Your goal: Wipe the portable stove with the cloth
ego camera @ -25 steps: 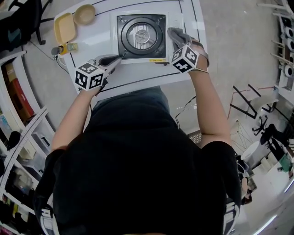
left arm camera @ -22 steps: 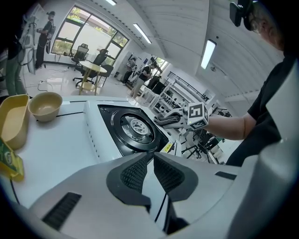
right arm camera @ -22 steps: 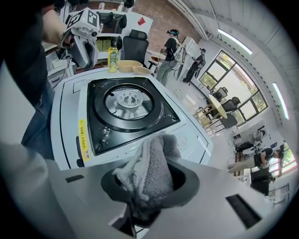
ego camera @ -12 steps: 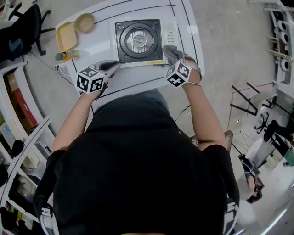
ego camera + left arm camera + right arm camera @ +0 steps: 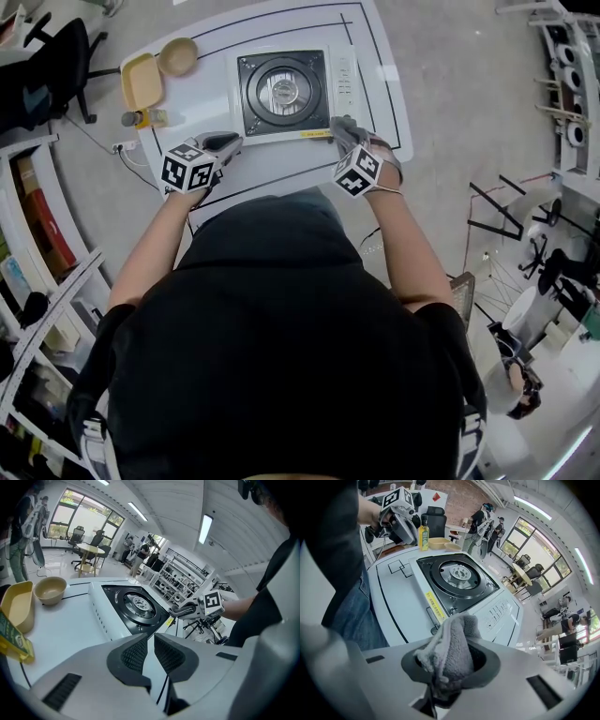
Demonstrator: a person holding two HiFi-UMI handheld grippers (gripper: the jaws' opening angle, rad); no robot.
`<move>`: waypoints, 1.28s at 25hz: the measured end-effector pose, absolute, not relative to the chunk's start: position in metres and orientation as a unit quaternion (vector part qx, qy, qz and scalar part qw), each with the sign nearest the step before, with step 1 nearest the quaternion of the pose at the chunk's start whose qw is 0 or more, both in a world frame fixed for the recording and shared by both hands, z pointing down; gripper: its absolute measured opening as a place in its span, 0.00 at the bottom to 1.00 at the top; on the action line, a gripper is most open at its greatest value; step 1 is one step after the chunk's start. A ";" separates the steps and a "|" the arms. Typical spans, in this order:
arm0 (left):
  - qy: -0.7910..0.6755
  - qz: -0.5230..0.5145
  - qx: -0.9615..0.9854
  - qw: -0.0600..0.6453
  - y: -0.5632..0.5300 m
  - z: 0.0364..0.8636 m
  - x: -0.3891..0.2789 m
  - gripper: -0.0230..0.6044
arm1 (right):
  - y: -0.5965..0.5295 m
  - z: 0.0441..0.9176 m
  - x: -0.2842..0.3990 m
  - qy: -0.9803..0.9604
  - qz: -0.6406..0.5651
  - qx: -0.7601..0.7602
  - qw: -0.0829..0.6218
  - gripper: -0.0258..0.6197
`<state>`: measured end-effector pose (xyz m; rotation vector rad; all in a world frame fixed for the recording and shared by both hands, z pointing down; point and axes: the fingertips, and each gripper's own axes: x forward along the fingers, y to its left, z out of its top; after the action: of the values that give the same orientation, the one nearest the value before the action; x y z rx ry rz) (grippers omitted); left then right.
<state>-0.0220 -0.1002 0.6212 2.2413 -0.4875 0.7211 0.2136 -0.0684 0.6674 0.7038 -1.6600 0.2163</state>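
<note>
1. The right gripper [image 5: 451, 670] pinches the bunched grey cloth [image 5: 454, 646] over the near right corner of the portable stove [image 5: 284, 92].
2. The left gripper [image 5: 149, 654] has its jaws a narrow gap apart, empty, near the stove's near left corner.
3. The cloth looks soft, light and floppy, so a bunched grip suits it.
4. The print on the stove's yellow label [image 5: 433, 606] is unreadable.

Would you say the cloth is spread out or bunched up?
Bunched up: the cloth bulges in crumpled folds, clamped in the right gripper.

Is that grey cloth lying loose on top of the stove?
No, the cloth is clamped between the jaws of the right claw, which holds it at the near edge of the stove.
</note>
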 end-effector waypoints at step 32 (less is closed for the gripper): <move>-0.215 0.335 0.843 0.361 -0.095 0.675 -0.043 0.23 | -0.122 0.662 0.149 -0.725 0.014 0.285 0.626 0.22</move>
<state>-0.0427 -0.0949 0.6752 2.1728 -0.5540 0.8621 0.1485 -0.1217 0.6623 0.6542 -1.6634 0.0326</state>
